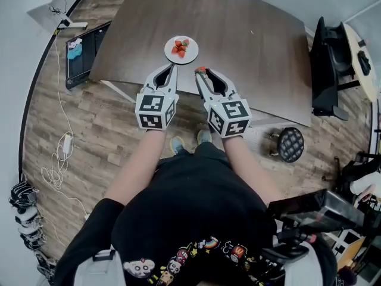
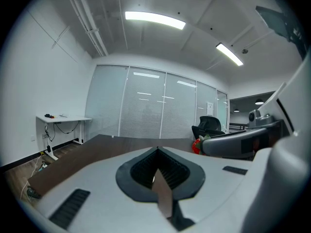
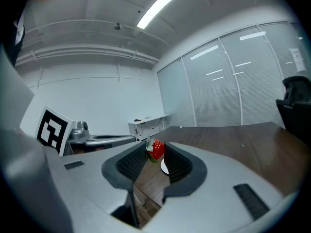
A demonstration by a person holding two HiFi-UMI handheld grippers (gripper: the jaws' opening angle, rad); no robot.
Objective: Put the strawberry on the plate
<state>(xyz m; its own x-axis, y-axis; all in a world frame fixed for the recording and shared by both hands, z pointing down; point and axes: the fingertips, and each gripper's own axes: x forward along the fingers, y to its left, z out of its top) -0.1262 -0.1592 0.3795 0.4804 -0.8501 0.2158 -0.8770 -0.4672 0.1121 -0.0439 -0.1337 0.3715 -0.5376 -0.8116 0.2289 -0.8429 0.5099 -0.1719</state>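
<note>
Wood table [image 1: 250, 46], plate [image 1: 192, 56], gripped strawberry [image 3: 156, 148], plank floor [image 1: 101, 136], glass wall [image 2: 146, 106]

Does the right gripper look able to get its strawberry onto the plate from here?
Probably yes: the right gripper, shut on the strawberry, is just short of the plate, with only bare table between; the left gripper sits aside.

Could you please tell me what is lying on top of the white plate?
Red strawberries lie on the plate, covering its middle; their count is unclear. The right gripper holds another strawberry.
</note>
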